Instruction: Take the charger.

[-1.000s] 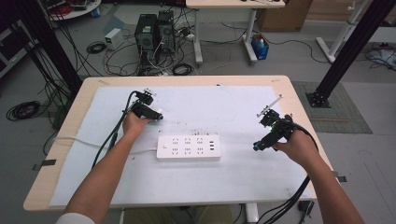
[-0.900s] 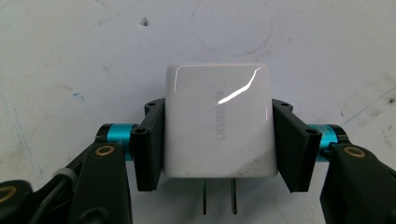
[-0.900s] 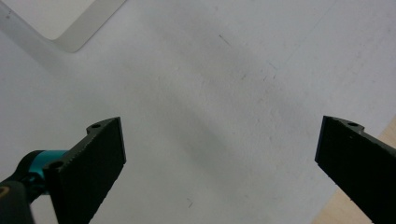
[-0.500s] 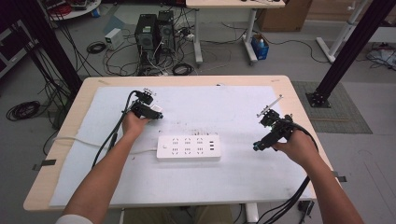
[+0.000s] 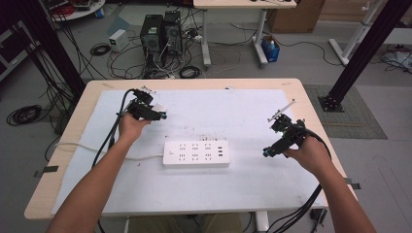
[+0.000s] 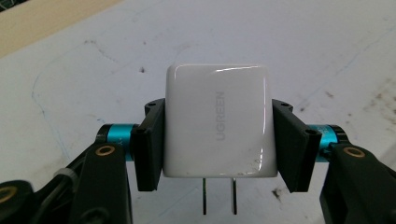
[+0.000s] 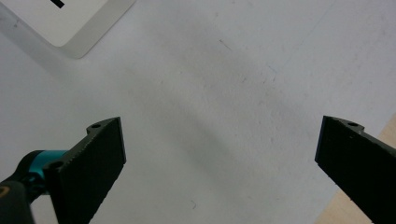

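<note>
The left tool [image 6: 217,135] pinches a glossy white charger [image 6: 218,126] by its sides at upper left of the high view, prongs pointing back toward the hand. The white power strip [image 5: 196,154] lies below and right of it, mid-frame, long axis running across the bench [image 5: 243,194]. The right tool [image 5: 272,148] hangs spread wide and empty near the strip's right end.

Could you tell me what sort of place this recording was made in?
Probably a robotics or electronics lab: computer towers with tangled cables stand on the bare floor, black frame posts flank the table, and more desks stand behind.
</note>
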Action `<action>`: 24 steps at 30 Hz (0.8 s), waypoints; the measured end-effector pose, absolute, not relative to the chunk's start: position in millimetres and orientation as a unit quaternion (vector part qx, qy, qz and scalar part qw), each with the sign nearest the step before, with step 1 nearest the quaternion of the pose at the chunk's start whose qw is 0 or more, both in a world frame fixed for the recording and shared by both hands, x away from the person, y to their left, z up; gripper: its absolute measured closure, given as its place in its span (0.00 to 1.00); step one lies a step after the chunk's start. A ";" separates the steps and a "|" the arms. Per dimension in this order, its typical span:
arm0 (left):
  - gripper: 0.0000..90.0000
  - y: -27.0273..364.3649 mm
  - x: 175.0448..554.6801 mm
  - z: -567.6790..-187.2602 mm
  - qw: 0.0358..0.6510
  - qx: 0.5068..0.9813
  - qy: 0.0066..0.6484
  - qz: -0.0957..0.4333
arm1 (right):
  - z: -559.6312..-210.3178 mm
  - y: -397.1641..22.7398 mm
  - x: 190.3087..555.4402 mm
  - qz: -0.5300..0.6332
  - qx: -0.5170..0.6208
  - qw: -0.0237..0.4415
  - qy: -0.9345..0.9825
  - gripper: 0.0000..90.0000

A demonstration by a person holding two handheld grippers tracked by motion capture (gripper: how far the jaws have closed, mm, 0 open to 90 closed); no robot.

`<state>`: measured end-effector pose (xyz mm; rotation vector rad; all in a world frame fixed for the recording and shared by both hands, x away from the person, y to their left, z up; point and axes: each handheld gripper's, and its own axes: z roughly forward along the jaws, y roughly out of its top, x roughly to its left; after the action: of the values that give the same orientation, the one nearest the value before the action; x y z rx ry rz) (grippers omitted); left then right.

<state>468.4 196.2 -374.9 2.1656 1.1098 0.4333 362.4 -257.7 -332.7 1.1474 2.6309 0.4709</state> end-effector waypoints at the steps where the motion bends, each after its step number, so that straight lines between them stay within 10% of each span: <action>1: 0.47 196.6 465.4 -371.8 0.334 0.828 0.418 0.169 | -333.5 -257.6 362.2 0.162 0.391 0.116 0.899 0.01; 24: 0.47 214.5 403.4 -320.1 0.380 0.856 0.299 0.182 | -339.0 -247.6 357.0 0.174 0.387 0.111 0.898 0.01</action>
<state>403.4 214.5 -320.1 2.1862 0.7629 0.4652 357.0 -247.6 -339.0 1.1382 2.6396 0.5118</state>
